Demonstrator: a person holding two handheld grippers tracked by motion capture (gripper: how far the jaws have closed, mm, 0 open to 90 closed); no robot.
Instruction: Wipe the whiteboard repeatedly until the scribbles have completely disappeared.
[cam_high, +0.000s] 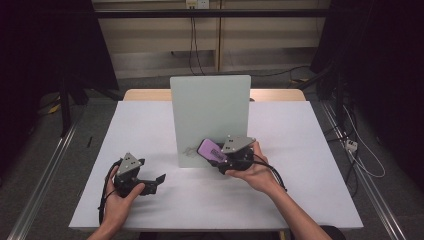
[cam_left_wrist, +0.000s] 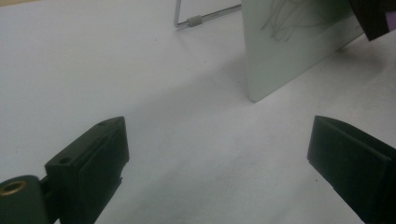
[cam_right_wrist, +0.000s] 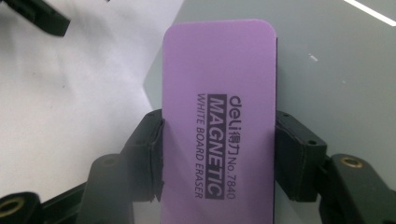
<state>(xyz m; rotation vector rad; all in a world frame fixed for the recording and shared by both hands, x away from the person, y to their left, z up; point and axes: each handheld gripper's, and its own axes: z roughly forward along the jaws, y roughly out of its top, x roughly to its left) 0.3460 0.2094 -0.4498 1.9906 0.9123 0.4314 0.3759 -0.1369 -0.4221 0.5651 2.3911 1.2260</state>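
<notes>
1. the table (cam_high: 150, 125) is covered in white, and a pale whiteboard (cam_high: 210, 120) stands upright near its middle, with faint pen scribbles (cam_high: 190, 150) low on its face.
2. the right gripper (cam_high: 222, 155) is held in the person's right hand (cam_high: 255, 172) just in front of the board's lower right part; its jaws are pinching a purple eraser (cam_high: 211, 150) by its long edges (one pad on each side), and the eraser sticks out ahead of the jaws toward the board.
3. the left gripper (cam_high: 159, 178) sits low over the table at the left, well apart from the board and the eraser, in the person's left hand (cam_high: 122, 197); its jaws are spread wide with only bare tabletop between them.
4. the right gripper view shows what the high view cannot: the eraser (cam_right_wrist: 219, 121) carries printed lettering, "magnetic white board eraser", and its far end lies over the grey board face (cam_right_wrist: 327, 70); whether it touches the board i cannot tell.
5. the left gripper view gives the board's near edge (cam_left_wrist: 280, 56) from low down, the scribbles (cam_left_wrist: 289, 18) near its foot, and a thin wire stand (cam_left_wrist: 194, 19) behind it.
</notes>
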